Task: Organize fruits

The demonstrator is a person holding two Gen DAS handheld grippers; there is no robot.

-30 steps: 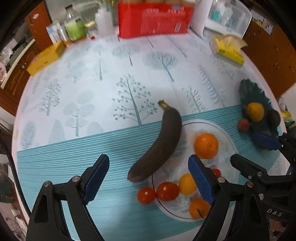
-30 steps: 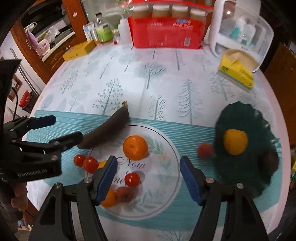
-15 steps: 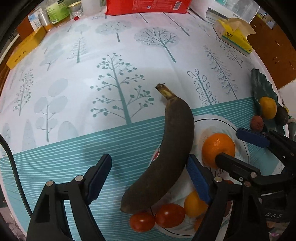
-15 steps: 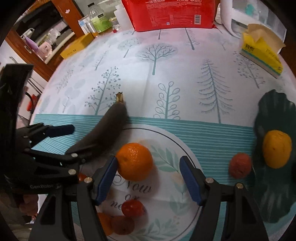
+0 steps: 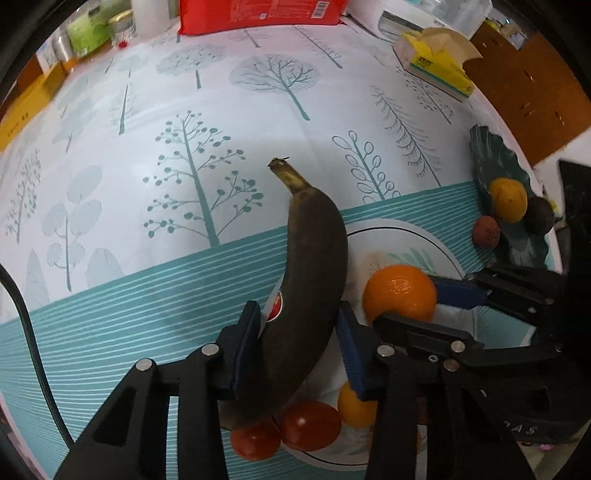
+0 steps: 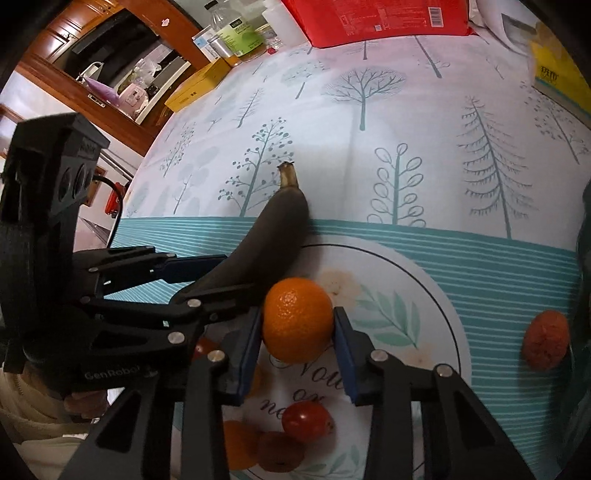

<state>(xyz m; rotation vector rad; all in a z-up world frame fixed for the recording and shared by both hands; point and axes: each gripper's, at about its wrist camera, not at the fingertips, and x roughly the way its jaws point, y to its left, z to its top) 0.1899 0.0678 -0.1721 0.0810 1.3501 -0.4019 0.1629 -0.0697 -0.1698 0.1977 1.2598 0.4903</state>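
A dark, overripe banana (image 5: 310, 280) lies half on the white plate (image 5: 406, 236), stem pointing away. My left gripper (image 5: 299, 332) is shut on the banana's lower half; it also shows in the right wrist view (image 6: 207, 273). My right gripper (image 6: 297, 328) is shut on an orange (image 6: 297, 319) on the white plate (image 6: 424, 295); the orange also shows in the left wrist view (image 5: 400, 291). Cherry tomatoes (image 5: 310, 424) and small fruits (image 6: 306, 421) lie at the plate's near side.
A dark green leaf dish (image 5: 491, 166) at the right holds a yellow fruit (image 5: 508, 199) and a dark fruit (image 5: 539, 219); a reddish lychee (image 5: 485, 230) lies beside it. A tissue pack (image 5: 437, 64), a red package (image 5: 258, 14) and bottles (image 6: 240, 37) stand at the back.
Both grippers moved forward and down and closed: the left onto the banana, the right onto the orange. Both were open before.
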